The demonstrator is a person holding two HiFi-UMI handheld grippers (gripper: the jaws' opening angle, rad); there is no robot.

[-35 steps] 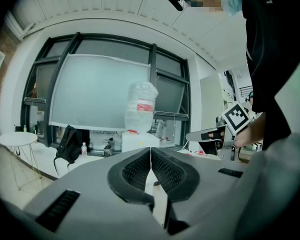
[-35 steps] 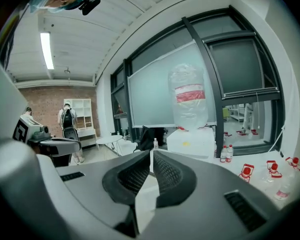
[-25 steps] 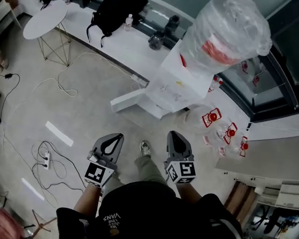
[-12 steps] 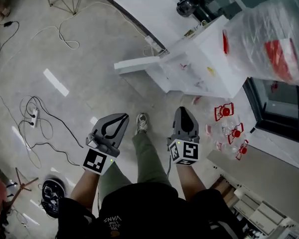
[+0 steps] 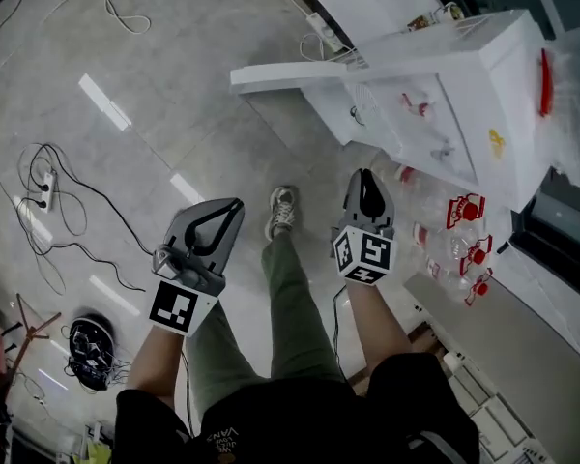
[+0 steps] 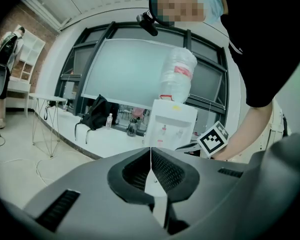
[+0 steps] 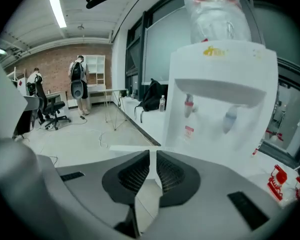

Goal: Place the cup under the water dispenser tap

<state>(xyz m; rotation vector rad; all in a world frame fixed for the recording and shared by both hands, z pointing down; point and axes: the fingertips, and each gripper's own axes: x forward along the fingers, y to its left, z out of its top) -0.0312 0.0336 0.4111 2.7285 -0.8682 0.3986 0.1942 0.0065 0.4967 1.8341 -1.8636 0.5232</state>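
cup: we can't find one in any view, not between the jaws and not on the floor near either gripper, so where it is stays unknown. left gripper (image 5: 234, 204) has its jaws pressed together on nothing. right gripper (image 5: 365, 175) is also closed down to a thin slit, empty too. both are held low, pointing forward at the water dispenser (image 5: 445, 95), which stands ahead of the right gripper and slightly to its right. its red tap (image 7: 189, 106) and blue tap (image 7: 230, 118) sit above the jaw line in the right gripper view. main risk as we judge it: we arrive at the tap with nothing to place, so the cup has to be located and picked up first. second, a white panel (image 5: 290, 73) sticks out from the dispenser just ahead of the right jaws, and a low reach could knock it. third, clear bottles with red caps (image 5: 459, 240) lie just right of the right gripper, and a sideways step could kick them. floor cables (image 5: 39, 191) are left of the left gripper, so there's a trip hazard if we wander that way.
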